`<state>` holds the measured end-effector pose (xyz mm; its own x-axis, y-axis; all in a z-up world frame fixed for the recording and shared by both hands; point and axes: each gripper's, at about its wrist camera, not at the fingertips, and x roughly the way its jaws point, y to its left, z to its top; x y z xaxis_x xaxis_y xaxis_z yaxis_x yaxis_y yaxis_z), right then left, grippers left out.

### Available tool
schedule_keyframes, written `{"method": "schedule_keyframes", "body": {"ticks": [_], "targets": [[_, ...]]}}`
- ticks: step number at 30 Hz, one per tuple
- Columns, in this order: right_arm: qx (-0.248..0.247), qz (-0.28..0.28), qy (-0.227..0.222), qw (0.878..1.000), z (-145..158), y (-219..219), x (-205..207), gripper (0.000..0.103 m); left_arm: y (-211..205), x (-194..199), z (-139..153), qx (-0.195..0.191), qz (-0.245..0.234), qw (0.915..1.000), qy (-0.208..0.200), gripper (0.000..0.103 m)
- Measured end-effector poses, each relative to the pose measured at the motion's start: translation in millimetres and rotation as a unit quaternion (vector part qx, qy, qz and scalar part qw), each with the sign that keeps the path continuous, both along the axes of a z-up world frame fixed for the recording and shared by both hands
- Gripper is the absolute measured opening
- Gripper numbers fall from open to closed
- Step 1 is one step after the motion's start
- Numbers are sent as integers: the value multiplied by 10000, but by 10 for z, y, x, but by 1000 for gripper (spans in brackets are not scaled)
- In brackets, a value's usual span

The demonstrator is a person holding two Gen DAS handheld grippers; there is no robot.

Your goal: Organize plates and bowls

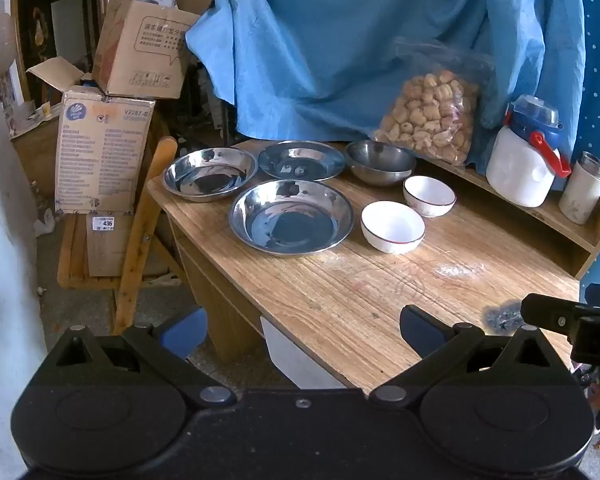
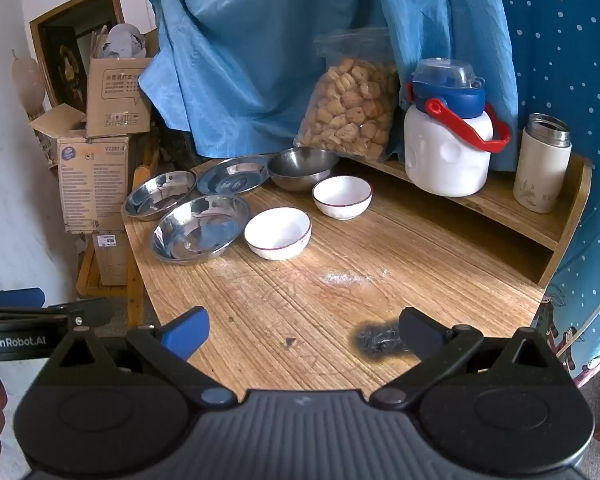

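Note:
Three steel plates lie on the wooden table's far left: a near plate, a left plate and a back plate. A steel bowl sits behind two white bowls, one near and one farther. My left gripper hangs open over the table's near edge, well short of the dishes. My right gripper is open above the near tabletop, with nothing between its fingers.
A raised wooden shelf at the right carries a bag of snacks, a white jug with a blue lid and a flask. A blue cloth hangs behind. Cardboard boxes and a wooden chair stand left of the table. A burn mark scars the near tabletop.

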<state>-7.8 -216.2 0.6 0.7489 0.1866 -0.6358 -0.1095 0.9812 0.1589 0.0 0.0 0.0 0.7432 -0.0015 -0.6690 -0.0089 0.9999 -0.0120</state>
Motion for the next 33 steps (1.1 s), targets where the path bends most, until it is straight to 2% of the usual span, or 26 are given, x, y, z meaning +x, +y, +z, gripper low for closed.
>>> {"method": "schedule_keyframes", "body": {"ticks": [33], "targets": [[1, -105, -76, 9999, 21, -53, -21, 103, -26, -59, 0, 80, -64, 9999, -80, 102]]}}
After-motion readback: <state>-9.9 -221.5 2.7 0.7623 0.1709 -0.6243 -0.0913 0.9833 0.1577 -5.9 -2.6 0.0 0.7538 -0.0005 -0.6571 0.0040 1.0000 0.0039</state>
